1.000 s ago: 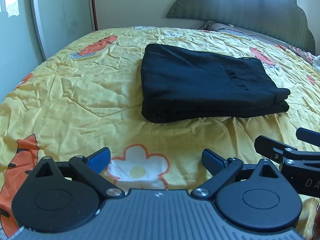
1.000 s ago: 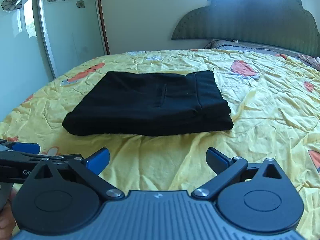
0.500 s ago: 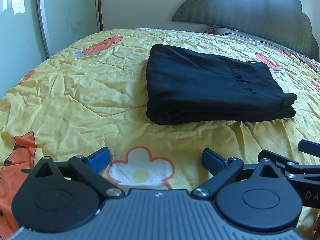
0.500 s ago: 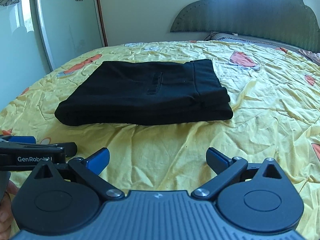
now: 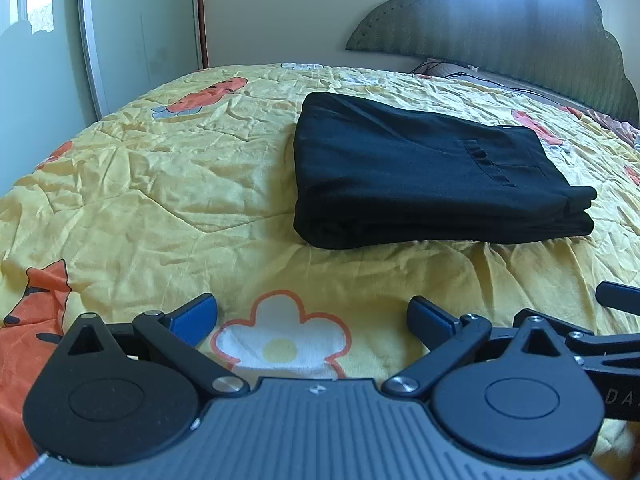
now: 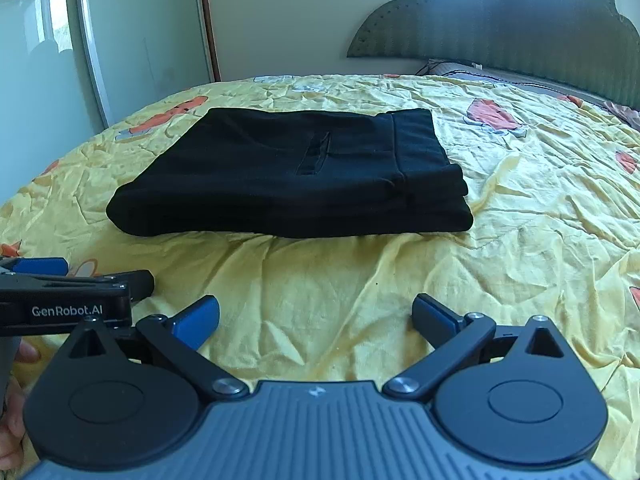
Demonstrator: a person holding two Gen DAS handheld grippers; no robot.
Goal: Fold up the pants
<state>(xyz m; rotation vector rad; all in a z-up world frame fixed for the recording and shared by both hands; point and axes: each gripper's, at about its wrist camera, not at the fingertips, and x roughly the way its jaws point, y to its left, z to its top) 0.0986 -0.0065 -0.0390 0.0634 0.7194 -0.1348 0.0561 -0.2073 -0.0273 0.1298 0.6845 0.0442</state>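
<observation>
Two hand-held grippers hang low over the bed, both spread wide and holding nothing: the left hand-held gripper [image 5: 312,316] sits at the bottom of its own view above a white flower print, and the right hand-held gripper [image 6: 316,316] at the bottom of its view, with a bare stretch of yellow bedspread [image 6: 540,208] between each and the cloth. The black pants [image 5: 420,172] lie in the middle of the frame, right of centre in the left view and left of centre in the right one, already squared into a thick, layered bundle on the bedspread, well apart from both tools. A pocket seam shows on the top face and the stacked edges show at the bundle's right end. To my eye the folding looks finished, or nearly so. The fabric looks soft, limp and fairly heavy for cloth, not slippery; it would sag and unfold if lifted by one layer. I would pinch through all the layers at the two near corners, or slide under the rounded folded edge at the left end, so the stack keeps together.
</observation>
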